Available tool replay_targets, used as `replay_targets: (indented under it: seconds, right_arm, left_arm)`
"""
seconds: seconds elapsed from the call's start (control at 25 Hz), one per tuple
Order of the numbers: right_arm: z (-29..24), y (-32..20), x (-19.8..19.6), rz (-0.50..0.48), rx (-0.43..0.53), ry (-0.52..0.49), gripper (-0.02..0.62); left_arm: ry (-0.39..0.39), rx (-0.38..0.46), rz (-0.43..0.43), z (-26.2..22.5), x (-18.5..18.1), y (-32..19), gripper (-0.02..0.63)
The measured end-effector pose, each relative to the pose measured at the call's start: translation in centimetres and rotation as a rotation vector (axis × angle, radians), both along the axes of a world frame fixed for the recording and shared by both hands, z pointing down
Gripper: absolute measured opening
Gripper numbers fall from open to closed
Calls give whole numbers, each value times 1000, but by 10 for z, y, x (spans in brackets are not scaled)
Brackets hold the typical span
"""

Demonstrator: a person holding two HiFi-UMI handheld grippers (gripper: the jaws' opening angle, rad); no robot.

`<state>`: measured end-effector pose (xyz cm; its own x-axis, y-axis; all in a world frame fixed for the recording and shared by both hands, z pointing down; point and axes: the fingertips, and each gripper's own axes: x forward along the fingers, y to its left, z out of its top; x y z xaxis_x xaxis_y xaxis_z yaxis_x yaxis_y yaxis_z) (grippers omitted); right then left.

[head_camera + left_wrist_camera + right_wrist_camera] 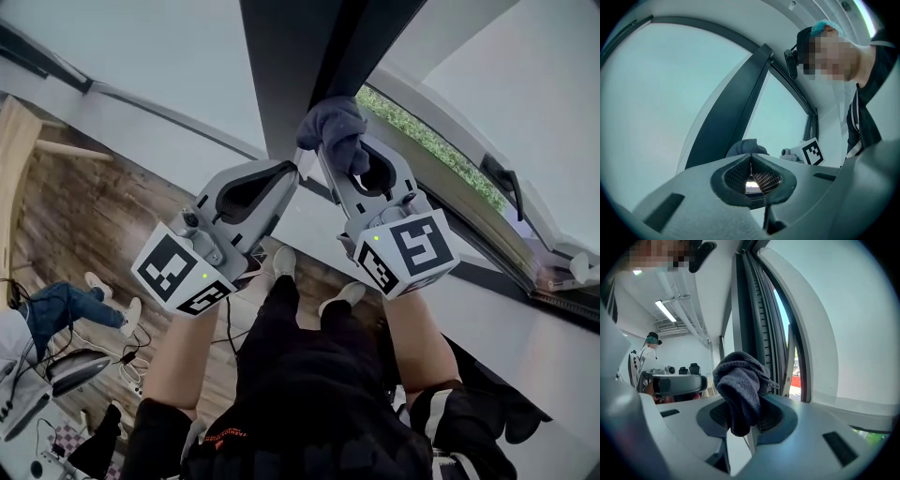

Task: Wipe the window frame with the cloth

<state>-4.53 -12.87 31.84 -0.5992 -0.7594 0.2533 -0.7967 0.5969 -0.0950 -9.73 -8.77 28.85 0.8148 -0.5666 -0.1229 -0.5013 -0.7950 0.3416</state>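
Your right gripper [349, 161] has its fingers clamped on the grey cloth [336, 124]. The cloth bunches out past the tips at 12 o'clock and lies against the dark window frame [298, 66]. Your left gripper [296, 171] sits just beside the right one at 9 o'clock, fingers closed together on nothing, their tips near the frame's lower end.

Head view downward, gripper views close, sharing cloth [333, 127]

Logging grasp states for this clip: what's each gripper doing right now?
Left gripper: closed, holding nothing.
Right gripper: closed on the cloth.
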Motion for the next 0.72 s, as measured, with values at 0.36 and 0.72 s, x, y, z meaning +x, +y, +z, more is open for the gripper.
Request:
replay_targets:
  seconds: [0.36,0.72]
  right_arm:
    - [37,3,-3,10,-65,0,107]
    - [74,4,-3,20,-133,2,107]
  left_arm:
    - [-2,-47,4,26,-3,2,23]
    - [-10,-97,13,49,-1,3,23]
